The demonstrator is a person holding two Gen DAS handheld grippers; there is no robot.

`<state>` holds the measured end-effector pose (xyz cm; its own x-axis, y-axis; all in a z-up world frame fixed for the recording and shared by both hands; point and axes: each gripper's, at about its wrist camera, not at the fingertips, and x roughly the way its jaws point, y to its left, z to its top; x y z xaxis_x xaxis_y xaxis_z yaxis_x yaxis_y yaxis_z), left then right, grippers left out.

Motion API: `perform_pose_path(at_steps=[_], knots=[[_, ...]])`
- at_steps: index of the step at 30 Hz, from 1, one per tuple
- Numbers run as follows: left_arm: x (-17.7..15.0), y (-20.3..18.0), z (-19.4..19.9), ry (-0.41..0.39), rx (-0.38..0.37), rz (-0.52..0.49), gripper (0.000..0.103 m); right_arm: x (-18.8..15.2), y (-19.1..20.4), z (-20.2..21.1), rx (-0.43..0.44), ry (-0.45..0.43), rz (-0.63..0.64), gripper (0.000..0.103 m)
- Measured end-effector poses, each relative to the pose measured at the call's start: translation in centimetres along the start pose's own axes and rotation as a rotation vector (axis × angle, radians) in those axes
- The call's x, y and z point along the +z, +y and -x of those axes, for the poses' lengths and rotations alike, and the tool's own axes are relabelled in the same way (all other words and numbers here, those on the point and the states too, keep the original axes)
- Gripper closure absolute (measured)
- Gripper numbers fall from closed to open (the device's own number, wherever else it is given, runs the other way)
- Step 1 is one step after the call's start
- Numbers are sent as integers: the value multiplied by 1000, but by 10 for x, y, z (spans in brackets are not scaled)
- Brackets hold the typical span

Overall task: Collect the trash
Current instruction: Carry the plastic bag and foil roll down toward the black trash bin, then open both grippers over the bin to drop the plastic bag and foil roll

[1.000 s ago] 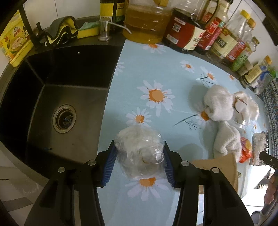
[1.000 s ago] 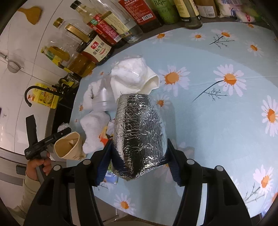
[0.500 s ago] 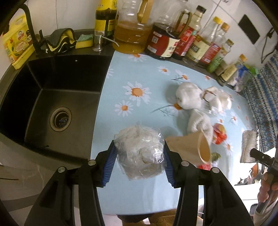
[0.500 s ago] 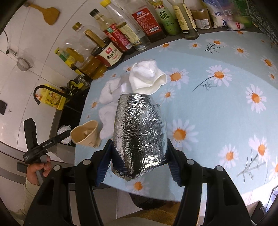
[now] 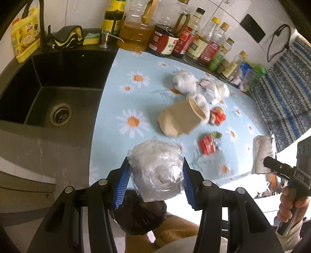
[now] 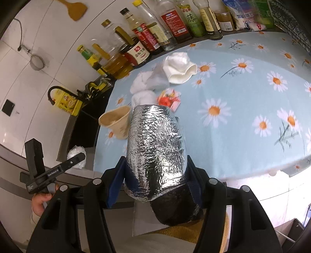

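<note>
Trash held in both grippers, above the near edge of a counter. Clear plastic bag [image 5: 156, 169] of crumpled white stuff, clamped between the blue pads [image 5: 121, 184] of the left gripper [image 5: 154, 184], over the counter's front edge. Crinkled foil bundle [image 6: 155, 148], tall and rounded, clamped between the dark pads of the right gripper [image 6: 154, 184], likewise above the front edge. Below each load, a dark rounded shape, blurred, not identifiable.

Left behind on the daisy-print cloth [image 6: 243, 136]: tan paper cup [image 5: 183, 118] on its side; white crumpled tissues [image 5: 184, 82] beyond it, near the bottles; red wrappers [image 5: 210, 144] just beside the cup, one nearer the edge. White cup-like piece [image 6: 179, 68] beside the tissues, seen from the right wrist.

Black sink [image 5: 50, 85] left of the cloth, drain at its bottom. Row of sauce and oil bottles [image 5: 167, 39] along the back wall. Yellow pack [image 5: 25, 42], dark cloth and yellow sponge behind the sink. Wooden spatula [image 6: 74, 9] and small strainer hanging on the white tile wall.

Hand [image 5: 291, 206] gripping the right tool's handle at the far right of the left view; other hand [image 6: 41, 202] on the left tool's handle at the lower left of the right view.
</note>
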<state>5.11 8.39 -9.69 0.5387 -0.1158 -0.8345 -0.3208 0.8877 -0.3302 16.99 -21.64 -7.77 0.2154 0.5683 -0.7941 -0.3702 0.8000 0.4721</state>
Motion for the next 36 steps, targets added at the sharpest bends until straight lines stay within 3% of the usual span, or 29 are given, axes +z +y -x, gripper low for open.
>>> perform_pose_path(at_steps=[9,19,29,32,36], knots=[[-52,13,8,38,-59,4,55,-51,24,-11,-18,47,5,43],[-101,33,-19,147,-94,45,55,-99,31,-61,-45,206,-2,43],[-141,62,-73,268,-119,159,55,-126,27,-132,-96,376,21,43],[-155,72,-100,325,-122,200,55,-138,24,-155,-129,407,69,43],[-172,84,-135,402,-109,238,55,-152,10,-185,-117,475,42,43]])
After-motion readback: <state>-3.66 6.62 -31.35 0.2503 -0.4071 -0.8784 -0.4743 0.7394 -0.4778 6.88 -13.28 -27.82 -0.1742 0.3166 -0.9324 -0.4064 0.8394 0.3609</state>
